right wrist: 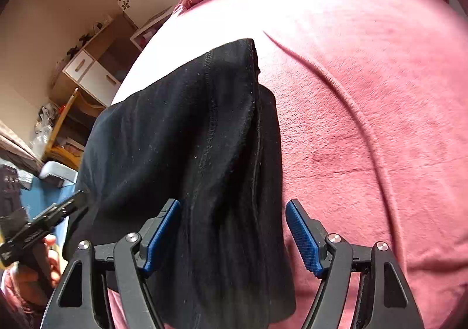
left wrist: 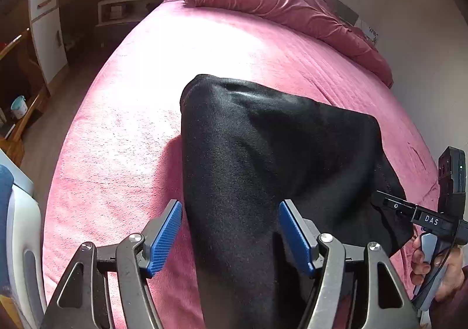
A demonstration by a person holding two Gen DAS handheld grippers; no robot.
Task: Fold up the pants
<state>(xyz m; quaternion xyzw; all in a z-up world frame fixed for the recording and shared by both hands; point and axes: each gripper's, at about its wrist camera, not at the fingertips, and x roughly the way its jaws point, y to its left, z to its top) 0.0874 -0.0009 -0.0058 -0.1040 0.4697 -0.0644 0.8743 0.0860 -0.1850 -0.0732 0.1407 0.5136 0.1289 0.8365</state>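
Black pants [left wrist: 263, 153] lie on a pink bed cover [left wrist: 122, 153], bunched and partly lifted, with cloth running down between the fingers of both grippers. My left gripper [left wrist: 229, 235] is open, its blue pads apart on either side of a pant leg. My right gripper [right wrist: 232, 235] is open too, with the seamed black cloth [right wrist: 204, 139] against its left pad [right wrist: 159, 237]. The right gripper's body [left wrist: 433, 218] shows at the right edge of the left wrist view. The left gripper's body [right wrist: 35, 232] shows at the left of the right wrist view.
A pink pillow or duvet [left wrist: 292, 7] lies along the bed's far side. White cabinets [left wrist: 48, 33] and a wooden chair [left wrist: 17, 65] stand left of the bed. A long crease [right wrist: 336, 89] runs across the cover on the right.
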